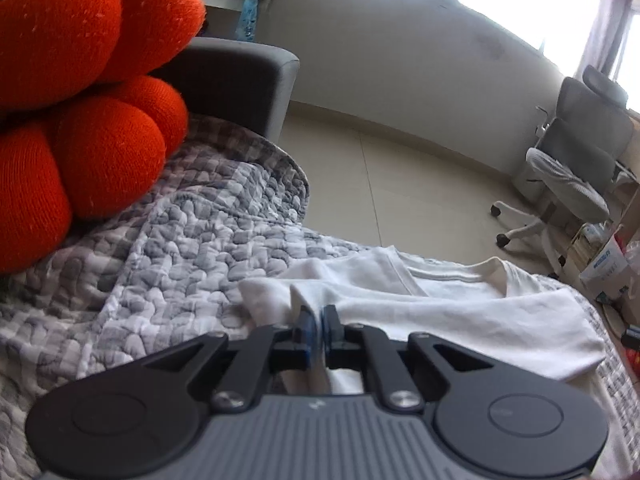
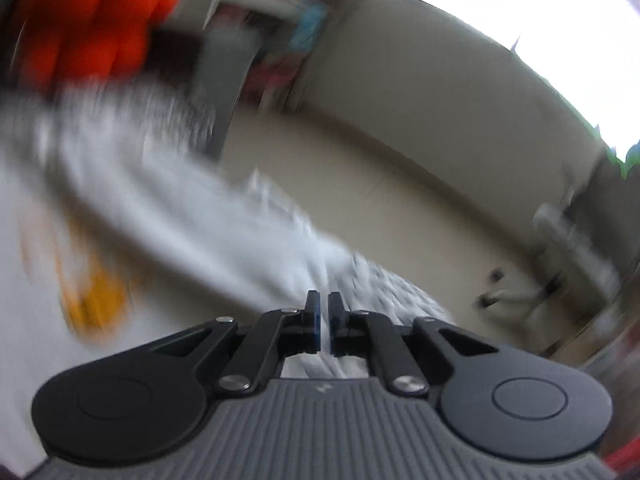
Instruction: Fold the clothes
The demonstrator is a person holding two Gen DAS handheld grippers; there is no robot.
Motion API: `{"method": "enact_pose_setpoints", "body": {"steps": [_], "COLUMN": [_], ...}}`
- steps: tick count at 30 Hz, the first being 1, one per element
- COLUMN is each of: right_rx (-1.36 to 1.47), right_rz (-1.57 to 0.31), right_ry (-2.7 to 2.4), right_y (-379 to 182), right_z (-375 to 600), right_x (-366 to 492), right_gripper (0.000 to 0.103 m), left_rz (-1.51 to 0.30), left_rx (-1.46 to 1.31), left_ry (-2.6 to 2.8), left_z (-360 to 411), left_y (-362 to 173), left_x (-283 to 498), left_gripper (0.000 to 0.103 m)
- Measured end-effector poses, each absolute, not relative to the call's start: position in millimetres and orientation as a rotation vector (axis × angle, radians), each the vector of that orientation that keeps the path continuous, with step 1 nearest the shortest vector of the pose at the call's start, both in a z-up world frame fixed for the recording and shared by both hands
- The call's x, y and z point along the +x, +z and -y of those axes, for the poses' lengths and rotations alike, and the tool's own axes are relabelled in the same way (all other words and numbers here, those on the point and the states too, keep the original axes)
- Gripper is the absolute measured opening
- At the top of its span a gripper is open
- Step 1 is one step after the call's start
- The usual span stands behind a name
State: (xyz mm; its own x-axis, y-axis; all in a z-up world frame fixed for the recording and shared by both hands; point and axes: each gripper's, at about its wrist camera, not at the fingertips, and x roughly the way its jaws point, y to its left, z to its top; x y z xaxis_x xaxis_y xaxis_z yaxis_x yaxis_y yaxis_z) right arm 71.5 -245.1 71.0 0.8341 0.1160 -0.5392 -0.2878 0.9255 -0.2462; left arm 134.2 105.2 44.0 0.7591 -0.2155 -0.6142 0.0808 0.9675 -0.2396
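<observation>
Both claws are closed: the left claw (image 1: 318, 314) pinches a bunched fold of the white T-shirt (image 1: 460, 312), and the right claw (image 2: 323, 304) looks clamped on white cloth too, though that view is badly blurred. Beneath them, the grey quilted blanket (image 1: 180, 248) carries the shirt beside an orange cushion (image 1: 80, 92). Folding seems early: one side is turned in, the collar exposed, more folds remaining. Blue lettering on a white bag (image 1: 606, 266) is too small to read.

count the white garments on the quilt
1 that I can make out: a white t-shirt spread on the grey quilt, its near edge pinched in the left gripper. The blurred right view may hide more.
</observation>
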Motion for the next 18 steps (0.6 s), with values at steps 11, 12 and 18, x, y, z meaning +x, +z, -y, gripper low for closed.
{"method": "enact_pose_setpoints", "body": {"steps": [11, 12, 18], "right_rx": [-0.334, -0.319, -0.190], "right_rz": [-0.733, -0.726, -0.688], "right_ry": [0.173, 0.171, 0.198], "right_y": [36.7, 38.8, 52.0], "right_z": [243.4, 244.8, 248.4], "right_x": [90.0, 88.7, 102.8], "right_gripper": [0.000, 0.000, 0.006], "left_rz": [-0.706, -0.705, -0.712], "left_rx": [-0.130, -0.130, -0.160], "left_ry": [-0.143, -0.144, -0.150], "left_z": [-101.2, -101.0, -107.1], "left_y": [40.5, 41.5, 43.7], "left_x": [131.0, 130.5, 125.1], "left_gripper": [0.007, 0.007, 0.007]}}
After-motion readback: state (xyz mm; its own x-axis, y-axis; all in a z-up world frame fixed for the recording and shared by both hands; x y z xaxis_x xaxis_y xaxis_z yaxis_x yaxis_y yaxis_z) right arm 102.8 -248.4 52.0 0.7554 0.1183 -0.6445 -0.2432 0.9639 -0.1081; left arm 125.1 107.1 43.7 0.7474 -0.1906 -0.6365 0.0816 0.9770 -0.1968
